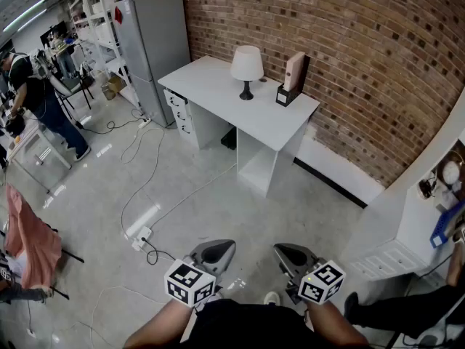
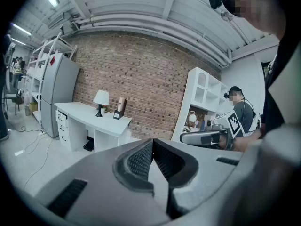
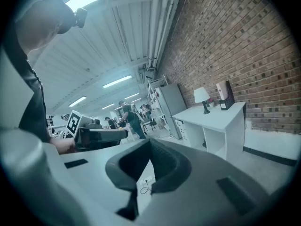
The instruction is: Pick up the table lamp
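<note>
Well beyond both shut grippers (image 1: 254, 257), the table lamp (image 1: 247, 69) stands.

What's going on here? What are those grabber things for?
A person holds a gripper in each hand, the left gripper and the right gripper, low in front of them. Both have their fingers shut with nothing between them. The table lamp they are meant to pick up stands untouched on the white desk by the brick wall, far from both grippers.

A white desk (image 1: 211, 93) stood against a brick wall (image 1: 363, 57), with a tall grey fridge (image 1: 154, 46) just beside it. On the pale floor (image 1: 218, 202) lay 1 white power strip (image 1: 139, 237) and loose cables (image 1: 138, 140).
</note>
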